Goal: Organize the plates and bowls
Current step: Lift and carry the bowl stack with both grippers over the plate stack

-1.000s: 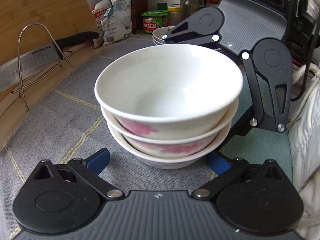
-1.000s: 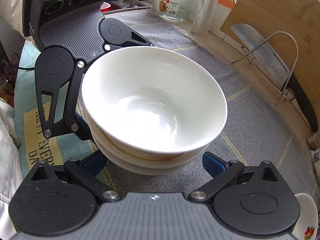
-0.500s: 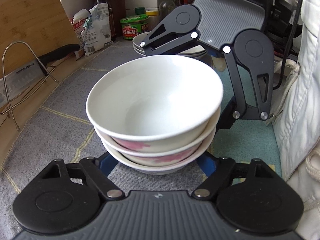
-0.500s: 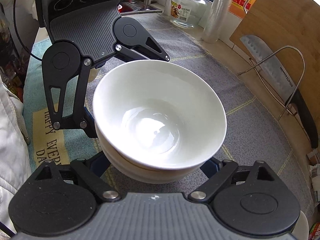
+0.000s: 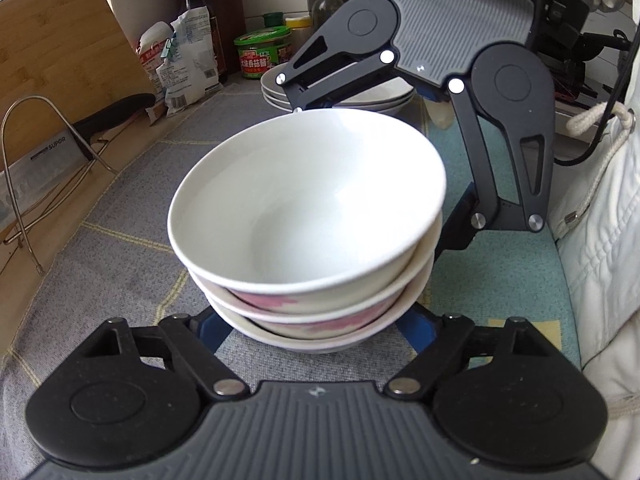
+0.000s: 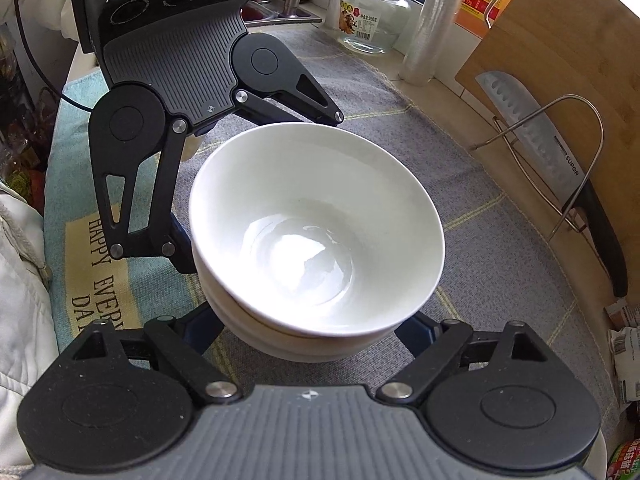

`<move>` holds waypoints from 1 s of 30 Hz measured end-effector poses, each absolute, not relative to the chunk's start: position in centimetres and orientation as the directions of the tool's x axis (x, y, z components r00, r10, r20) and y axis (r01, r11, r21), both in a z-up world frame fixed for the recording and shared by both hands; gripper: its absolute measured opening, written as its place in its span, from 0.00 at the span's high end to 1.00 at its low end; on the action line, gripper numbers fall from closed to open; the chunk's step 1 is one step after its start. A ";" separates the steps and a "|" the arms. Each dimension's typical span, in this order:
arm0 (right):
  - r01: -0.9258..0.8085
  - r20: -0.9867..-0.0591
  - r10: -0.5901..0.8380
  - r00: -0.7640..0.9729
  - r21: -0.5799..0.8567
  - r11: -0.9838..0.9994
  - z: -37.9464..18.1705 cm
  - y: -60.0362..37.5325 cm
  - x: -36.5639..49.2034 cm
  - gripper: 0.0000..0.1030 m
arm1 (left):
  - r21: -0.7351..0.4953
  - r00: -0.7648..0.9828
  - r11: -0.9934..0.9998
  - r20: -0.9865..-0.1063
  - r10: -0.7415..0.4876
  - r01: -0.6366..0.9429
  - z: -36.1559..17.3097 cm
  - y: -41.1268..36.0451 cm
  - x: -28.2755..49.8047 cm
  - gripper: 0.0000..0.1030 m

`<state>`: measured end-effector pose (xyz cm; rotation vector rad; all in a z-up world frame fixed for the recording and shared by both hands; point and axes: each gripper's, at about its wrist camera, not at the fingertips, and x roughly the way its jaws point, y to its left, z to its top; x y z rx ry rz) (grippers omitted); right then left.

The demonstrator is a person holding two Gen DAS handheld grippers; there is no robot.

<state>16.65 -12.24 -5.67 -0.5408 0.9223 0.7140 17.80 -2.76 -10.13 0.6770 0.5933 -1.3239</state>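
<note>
Both claws, left (image 5: 316, 330) easing apart and right (image 6: 308, 330), clamped the stack of three white ceramic bowls (image 5: 308, 216) between them; loosening could tip it.

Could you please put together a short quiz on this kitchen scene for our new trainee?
1. True or false: the stack of bowls holds three bowls.
2. In the left wrist view, what sits on the cloth just behind the bowls? A) stacked plates B) a kettle C) a frying pan
3. Fill in: the wire rack in front of the wooden board holds a ___.

Key: 1 true; 2 A; 3 knife.
</note>
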 end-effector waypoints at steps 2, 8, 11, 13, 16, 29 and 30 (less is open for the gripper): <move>-0.749 -0.855 0.316 0.411 -0.119 0.652 -5.7 -12.3 16.6 0.09 | 0.110 0.158 0.114 -0.730 -0.665 0.987 -10.1 -2.8 17.7 0.16; -0.744 -0.850 0.318 0.420 -0.122 0.657 -5.7 -12.3 16.4 0.09 | 0.111 0.160 0.116 -0.735 -0.659 0.987 -10.1 -2.8 17.7 0.16; -0.743 -0.848 0.318 0.423 -0.123 0.658 -5.8 -12.3 16.4 0.08 | 0.111 0.158 0.113 -0.737 -0.657 0.987 -10.0 -2.8 17.7 0.16; -0.741 -0.847 0.318 0.425 -0.123 0.661 -5.8 -12.3 16.3 0.08 | 0.111 0.159 0.115 -0.739 -0.654 0.987 -10.0 -2.9 17.7 0.16; -0.738 -0.846 0.315 0.431 -0.129 0.662 -5.7 -12.2 16.2 0.08 | 0.116 0.163 0.115 -0.745 -0.647 0.987 -10.0 -3.0 17.6 0.16; -0.735 -0.836 0.328 0.440 -0.125 0.666 -4.8 -13.0 15.0 0.08 | 0.112 0.159 0.116 -0.789 -0.594 0.987 -9.0 -4.4 17.0 0.16; -0.734 -0.834 0.331 0.442 -0.125 0.667 -4.6 -13.2 14.9 0.08 | 0.114 0.160 0.115 -0.791 -0.590 0.987 -8.8 -4.5 16.9 0.16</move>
